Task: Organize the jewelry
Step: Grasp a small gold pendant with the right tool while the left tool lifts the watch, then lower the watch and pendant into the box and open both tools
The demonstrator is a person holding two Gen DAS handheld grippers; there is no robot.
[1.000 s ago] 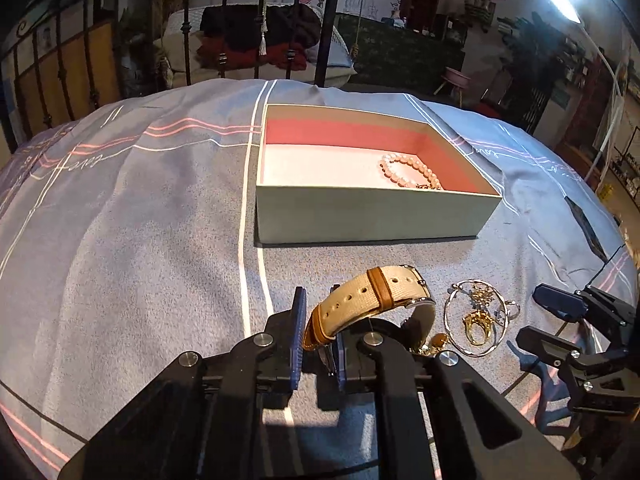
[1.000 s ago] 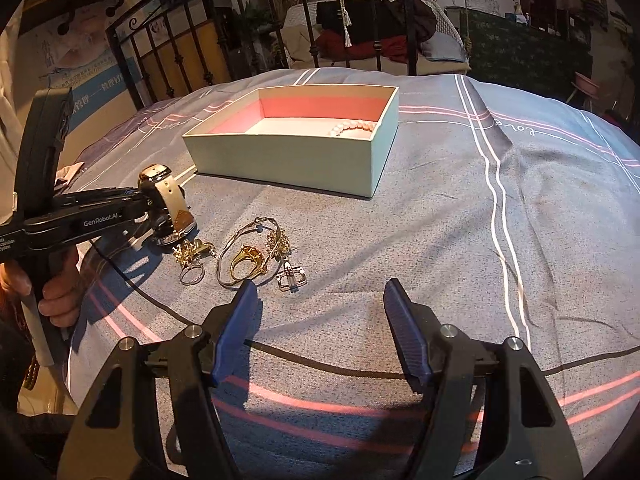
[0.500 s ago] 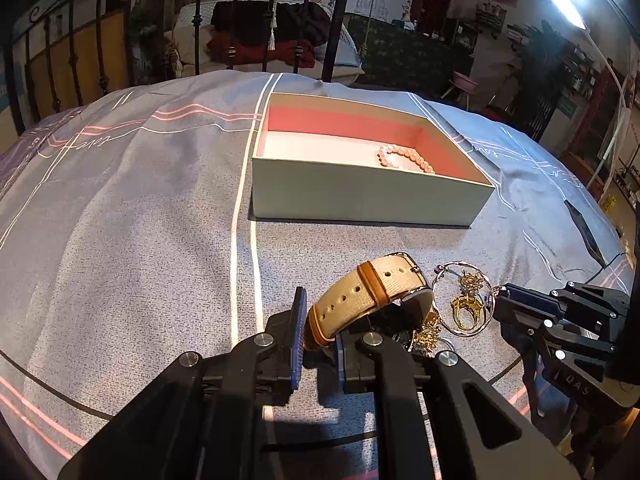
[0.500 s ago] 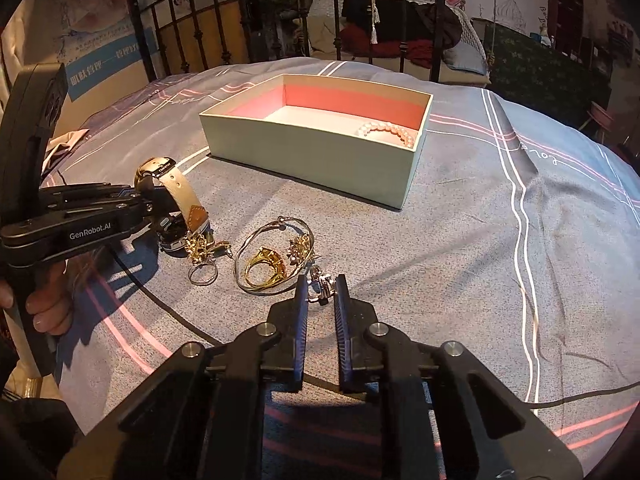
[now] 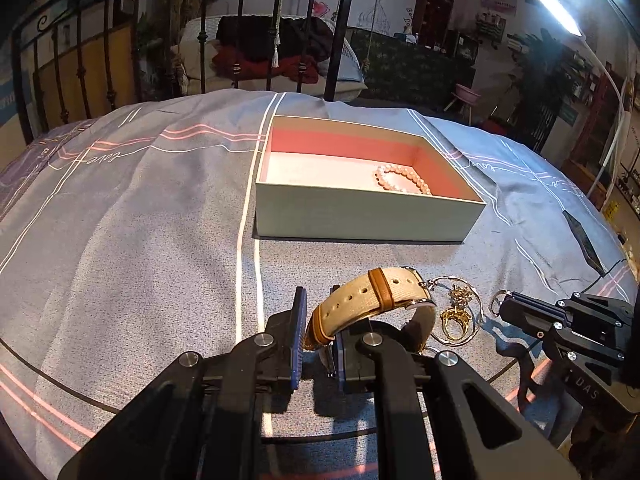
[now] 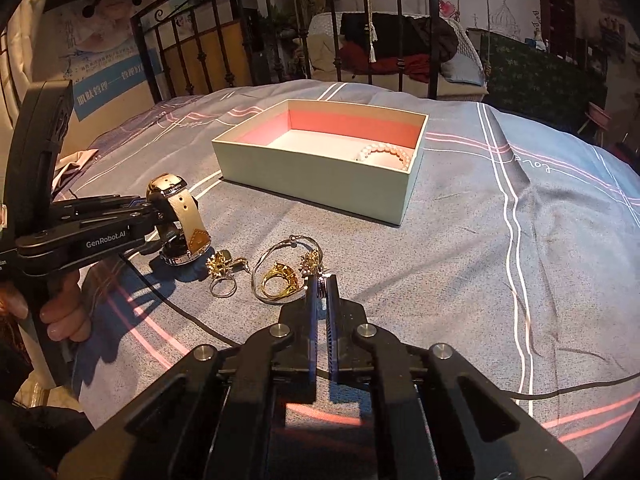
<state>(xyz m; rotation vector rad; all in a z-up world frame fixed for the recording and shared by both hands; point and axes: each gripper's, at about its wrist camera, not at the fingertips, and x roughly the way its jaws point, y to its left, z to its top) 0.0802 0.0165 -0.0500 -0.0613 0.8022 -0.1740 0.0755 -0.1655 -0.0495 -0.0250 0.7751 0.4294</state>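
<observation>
My left gripper (image 5: 318,300) is shut on the strap of a beige watch (image 5: 372,298) and holds it just above the bedspread; it also shows in the right wrist view (image 6: 176,200). My right gripper (image 6: 321,284) is shut on a small silver earring (image 6: 320,286) beside a gold ring (image 6: 280,280) inside a thin bangle (image 6: 276,252). Another gold ring piece (image 6: 222,268) lies to the left. An open mint box (image 5: 360,212) with a pink lining holds a pearl bracelet (image 5: 400,178).
The bedspread (image 5: 120,240) is grey-blue with pink and white stripes. A black metal bed frame (image 5: 240,20) stands behind the box. A black cable (image 6: 560,390) runs over the bedspread at the right.
My right gripper closed from wide open and moved forward onto the small earring. My left gripper has lifted the watch a little.
</observation>
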